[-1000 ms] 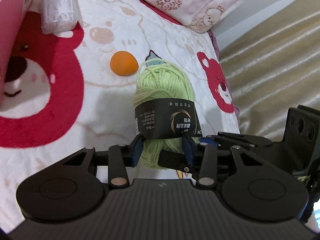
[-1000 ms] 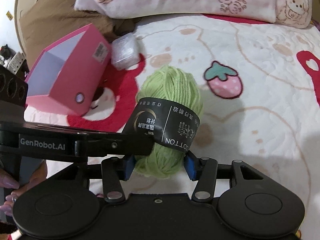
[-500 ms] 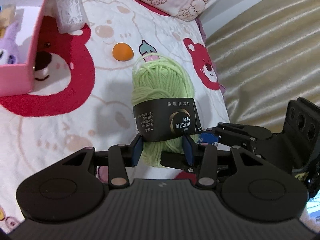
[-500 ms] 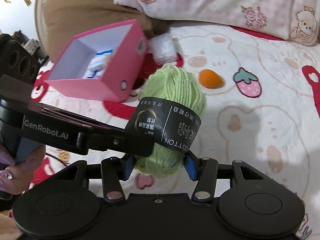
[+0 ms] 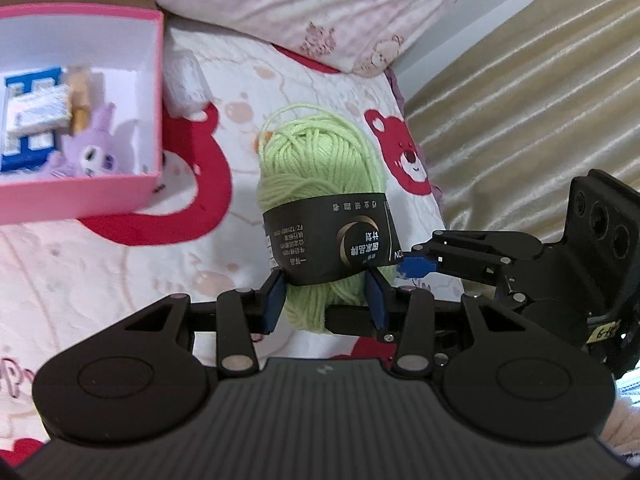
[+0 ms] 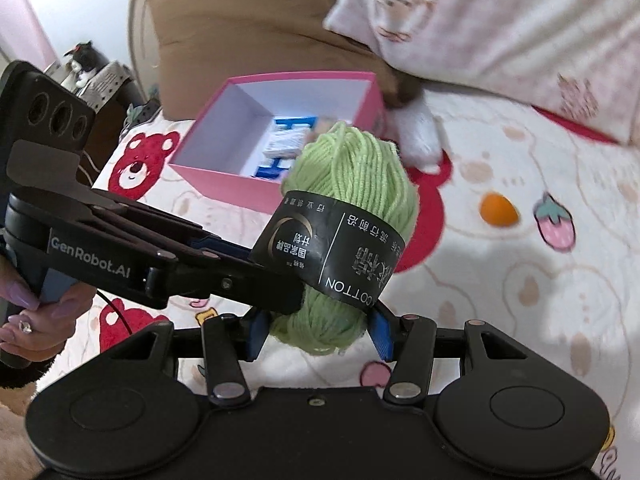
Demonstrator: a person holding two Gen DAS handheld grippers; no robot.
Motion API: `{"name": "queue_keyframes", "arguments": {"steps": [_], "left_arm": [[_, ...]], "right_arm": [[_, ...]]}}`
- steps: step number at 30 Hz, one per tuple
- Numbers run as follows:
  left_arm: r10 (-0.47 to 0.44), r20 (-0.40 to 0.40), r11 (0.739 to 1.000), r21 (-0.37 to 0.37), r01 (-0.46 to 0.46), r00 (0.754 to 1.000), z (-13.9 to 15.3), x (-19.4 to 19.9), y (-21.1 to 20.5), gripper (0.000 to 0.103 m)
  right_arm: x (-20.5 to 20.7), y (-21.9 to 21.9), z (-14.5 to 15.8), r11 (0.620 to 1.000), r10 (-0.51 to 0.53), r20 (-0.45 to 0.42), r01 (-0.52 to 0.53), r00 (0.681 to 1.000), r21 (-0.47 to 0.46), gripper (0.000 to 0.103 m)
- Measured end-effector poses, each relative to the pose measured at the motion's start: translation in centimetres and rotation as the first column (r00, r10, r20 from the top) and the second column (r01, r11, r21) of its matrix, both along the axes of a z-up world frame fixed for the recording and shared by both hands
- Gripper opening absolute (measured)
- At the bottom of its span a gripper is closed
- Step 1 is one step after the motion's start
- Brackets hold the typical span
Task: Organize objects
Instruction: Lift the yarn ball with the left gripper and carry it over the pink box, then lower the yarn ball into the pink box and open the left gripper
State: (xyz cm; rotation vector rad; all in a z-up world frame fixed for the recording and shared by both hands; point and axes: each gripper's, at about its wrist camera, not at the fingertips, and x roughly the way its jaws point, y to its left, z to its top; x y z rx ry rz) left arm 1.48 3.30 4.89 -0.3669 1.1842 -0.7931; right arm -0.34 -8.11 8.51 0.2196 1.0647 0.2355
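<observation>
A light green yarn ball with a black paper band is held in the air above the bed by both grippers. My left gripper is shut on its lower end. My right gripper is shut on the same yarn ball from the other side. The pink box with white inside stands to the left in the left wrist view and beyond the yarn in the right wrist view. It holds a purple plush toy and blue-and-white packets.
An orange ball lies on the bear-print quilt, right of the box. A clear plastic container lies by the box's far corner. Pink pillows and a brown cushion line the far side. A beige curtain hangs to the right.
Both grippers have lifted the yarn ball higher and carried it toward the pink box, whose open inside now shows in both views.
</observation>
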Motion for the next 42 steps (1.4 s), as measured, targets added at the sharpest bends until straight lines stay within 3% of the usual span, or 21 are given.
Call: {"name": "queue_keyframes", "arguments": {"steps": [12, 19, 26, 31, 34, 36, 42], "left_arm": [[0.048, 0.063, 0.997, 0.063, -0.052, 0.997, 1.8, 5.9, 5.0, 0.041], [0.113, 0.040, 0.988, 0.099, -0.117, 0.993, -1.2, 11.4, 7.2, 0.041], [0.157, -0.027, 0.985, 0.071, -0.154, 0.987, -5.7, 16.4, 8.2, 0.042], [0.189, -0.037, 0.980, 0.063, -0.187, 0.981, -8.2, 17.9, 8.0, 0.042], [0.218, -0.003, 0.972, 0.094, -0.217, 0.976, -8.7, 18.2, 8.0, 0.041], [0.219, 0.036, 0.967, 0.124, -0.222, 0.975, -8.9, 18.2, 8.1, 0.042], [0.202, 0.019, 0.966, 0.162, -0.202, 0.979, -10.9, 17.5, 6.7, 0.037]], "right_arm": [[7.6, 3.3, 1.0, 0.999, 0.015, 0.042, -0.016, 0.999, 0.028, 0.057], [13.7, 3.6, -2.6, 0.995, -0.005, 0.062, -0.001, 0.998, 0.096, 0.057], [18.3, 3.0, -6.1, 0.992, -0.063, 0.017, 0.060, 0.998, 0.114, 0.057], [19.7, 3.2, -8.0, 0.996, -0.072, 0.014, 0.071, 0.997, 0.045, 0.059], [19.6, 3.2, -8.5, 0.998, -0.055, 0.034, 0.054, 0.998, 0.030, 0.059], [19.1, 3.3, -8.5, 0.999, -0.030, 0.059, 0.028, 0.998, 0.024, 0.059], [17.4, 4.1, -7.9, 0.997, 0.058, 0.133, -0.051, 0.989, -0.051, 0.054]]}}
